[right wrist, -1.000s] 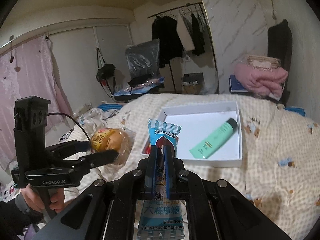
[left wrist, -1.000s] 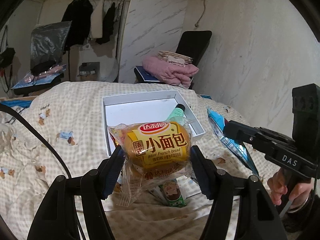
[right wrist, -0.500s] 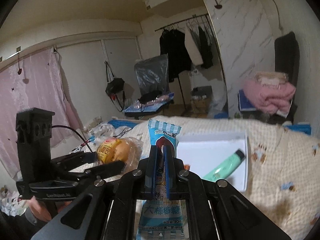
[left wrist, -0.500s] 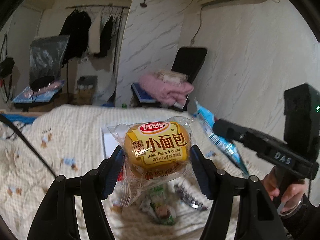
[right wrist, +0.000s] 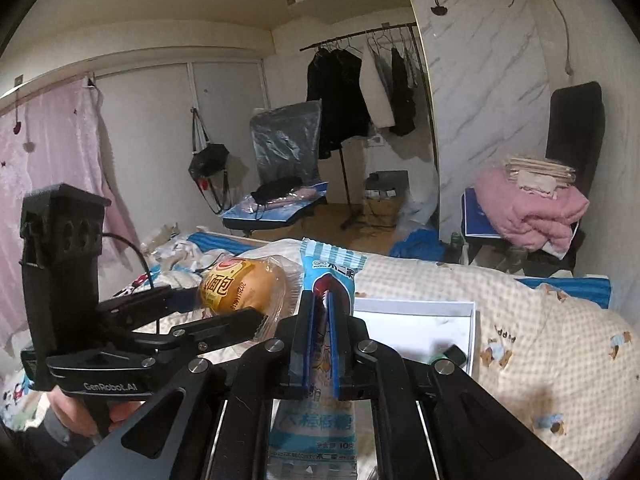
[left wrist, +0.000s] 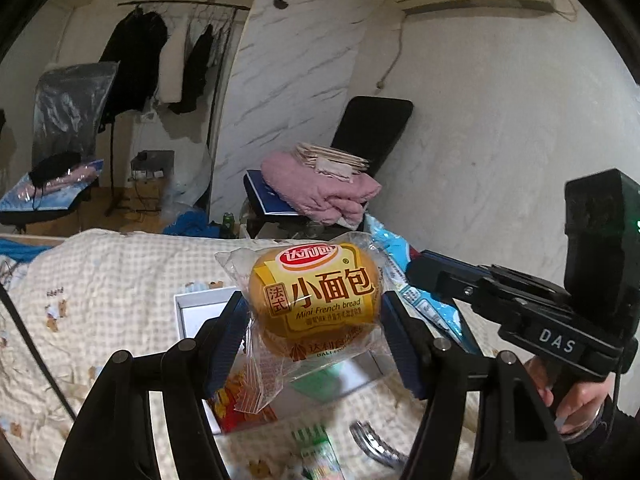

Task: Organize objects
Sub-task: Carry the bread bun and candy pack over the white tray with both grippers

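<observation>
My left gripper (left wrist: 314,322) is shut on a wrapped mini French bread bun (left wrist: 314,294), held up in the air above the bed. In the right wrist view the same bun (right wrist: 240,286) sits between the left gripper's fingers at the left. My right gripper (right wrist: 322,336) is shut on a blue and white snack packet (right wrist: 330,276), which stands upright between its pads; the left wrist view shows that packet (left wrist: 426,300) to the right of the bun. Below both lies a white open box (right wrist: 416,326) on the checked bedspread, with a green tube (right wrist: 448,354) partly visible inside.
Small packets (left wrist: 316,448) and a metal piece (left wrist: 370,442) lie on the bedspread (left wrist: 100,296) in front of the box. A black chair with a pink blanket (left wrist: 320,190) stands beyond the bed. A clothes rack (right wrist: 360,92) and another chair (right wrist: 284,160) stand farther back.
Both grippers have risen with their loads and the bed and white box have dropped lower in both views. The grips themselves are unchanged.
</observation>
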Available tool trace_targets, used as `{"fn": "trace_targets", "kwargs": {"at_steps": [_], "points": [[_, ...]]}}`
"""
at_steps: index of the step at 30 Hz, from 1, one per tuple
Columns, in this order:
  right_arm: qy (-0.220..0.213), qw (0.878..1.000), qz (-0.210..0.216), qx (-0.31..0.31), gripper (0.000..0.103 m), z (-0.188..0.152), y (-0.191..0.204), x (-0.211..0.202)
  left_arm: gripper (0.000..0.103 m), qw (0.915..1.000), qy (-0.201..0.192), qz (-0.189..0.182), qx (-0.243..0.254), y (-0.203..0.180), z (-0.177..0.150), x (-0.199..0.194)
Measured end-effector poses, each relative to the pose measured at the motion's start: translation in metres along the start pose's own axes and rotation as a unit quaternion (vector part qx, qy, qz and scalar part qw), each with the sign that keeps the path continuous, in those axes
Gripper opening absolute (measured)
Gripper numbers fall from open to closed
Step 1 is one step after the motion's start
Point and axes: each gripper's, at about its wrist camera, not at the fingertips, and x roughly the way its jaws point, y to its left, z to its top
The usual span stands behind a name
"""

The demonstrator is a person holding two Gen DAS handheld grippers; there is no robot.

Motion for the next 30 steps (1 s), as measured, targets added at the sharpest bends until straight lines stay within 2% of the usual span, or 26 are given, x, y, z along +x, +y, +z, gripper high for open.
{"fn": "trace_targets", "kwargs": {"at_steps": [3, 5, 8, 11, 15, 22, 27, 30], "points": [[-0.005, 1.000, -0.024, -0.009, 0.007, -0.002, -0.010, 0.023, 0.070, 0.9995, 0.013, 0.024, -0.013, 0.020, -0.002, 0.032], [-0.030, 0.997, -0.070, -0.010, 0.007, -0.007, -0.016, 0.036, 0.070, 0.9989, 0.018, 0.037, -0.022, 0.032, -0.007, 0.052], [-0.050, 0.994, -0.101, -0.014, 0.007, -0.019, -0.026, 0.058, 0.070, 0.9975, 0.037, 0.051, -0.030, 0.046, -0.018, 0.084], [-0.029, 0.992, -0.118, -0.036, 0.007, -0.028, -0.030, 0.088, 0.070, 0.9965, 0.048, 0.052, -0.045, 0.057, -0.035, 0.104], [-0.007, 0.988, -0.138, -0.062, 0.007, -0.042, -0.033, 0.117, 0.070, 0.9968, 0.058, -0.010, -0.054, 0.066, -0.056, 0.122], [0.027, 0.987, -0.148, -0.061, 0.007, -0.060, -0.042, 0.142, 0.070, 0.9965, 0.077, 0.023, -0.023, 0.061, -0.074, 0.138], [0.046, 0.986, -0.148, -0.053, 0.007, -0.069, -0.046, 0.148, 0.070, 0.9971, 0.073, 0.023, -0.001, 0.053, -0.083, 0.140], [0.061, 0.985, -0.151, -0.050, 0.007, -0.073, -0.048, 0.154, 0.070, 0.9966, 0.069, 0.038, 0.023, 0.048, -0.085, 0.139]]}}
